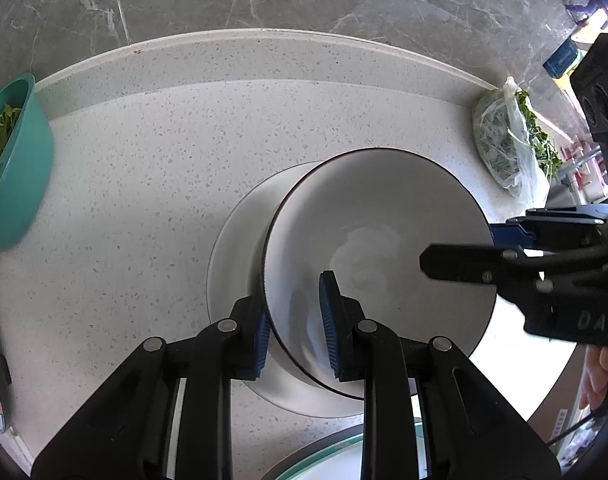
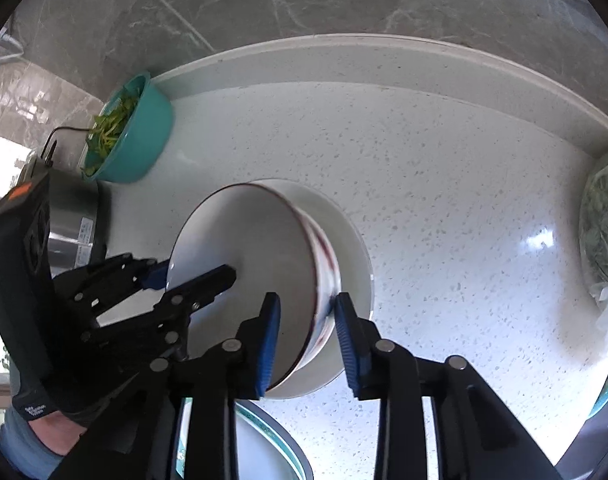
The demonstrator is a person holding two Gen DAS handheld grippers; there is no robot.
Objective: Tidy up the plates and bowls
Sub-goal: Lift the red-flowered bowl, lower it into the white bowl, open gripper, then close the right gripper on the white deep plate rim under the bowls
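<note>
White bowl (image 1: 380,264), dark-rimmed, resting on white plate (image 1: 239,248) at centre of speckled countertop (image 1: 143,200). Left gripper (image 1: 295,328) straddling bowl wall at 7 o'clock, pads narrowly apart, contact unclear. Right gripper (image 2: 306,340) straddling wall at 3 o'clock, gaps visible both sides, nothing gripped. Teal bowl (image 2: 143,140) of greens at 10 o'clock; bagged greens (image 1: 508,144) at 2 o'clock.

I see a teal bowl (image 2: 133,132) of green leaves at the back left of the speckled white worktop (image 1: 143,184), a steel pot (image 2: 77,220) near it, and a clear bag of greens (image 1: 508,148) at the far right.
</note>
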